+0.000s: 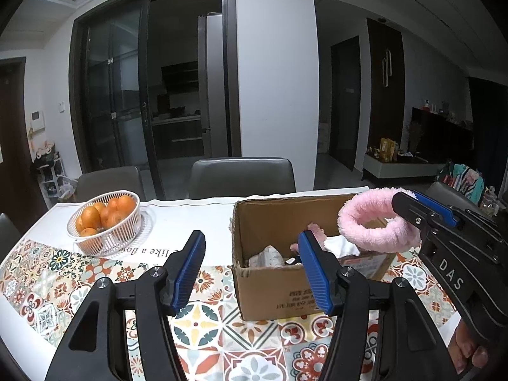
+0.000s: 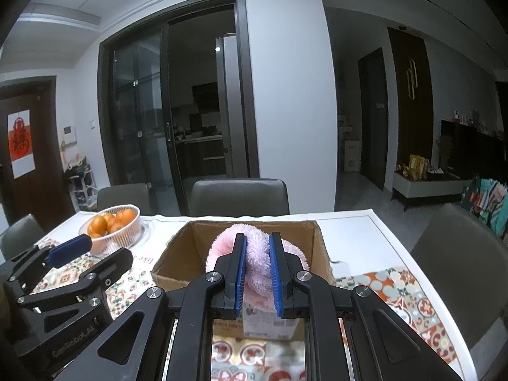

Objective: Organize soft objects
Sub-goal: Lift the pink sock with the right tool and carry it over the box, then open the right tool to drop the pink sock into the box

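Above the open cardboard box (image 1: 279,282) on the table (image 1: 197,219), the right hand-held gripper (image 2: 257,273) pinches a fluffy pink ring (image 1: 374,222), its blue pads pressed into the plush on both sides. In the left wrist view the ring hangs in the air over the box's right half, clear of the rim. The left hand-held gripper (image 1: 250,270) holds nothing; its jaws stand apart with only the box and the patterned tablecloth (image 1: 95,285) showing between them.

Inside the box lie other soft things: a white cloth (image 1: 343,246), a pale wrapped bundle (image 1: 270,257) and a bit of pink plush (image 1: 314,228).

The likely next step is to let the ring drop into the box. The risks, as I judge them:

- The grip bites only one side of the loop, so the rest sags and swings. If released while swaying, it may catch the right wall and flop onto the table.
- Long fibres can cling to the ribbed pads, so the ring may hang on one pad after the jaws part.
- The box is light and uncovered; a nudge from either tool could shove it along the cloth.
- The basket of oranges (image 1: 106,222) sits well to the left, out of harm's way.
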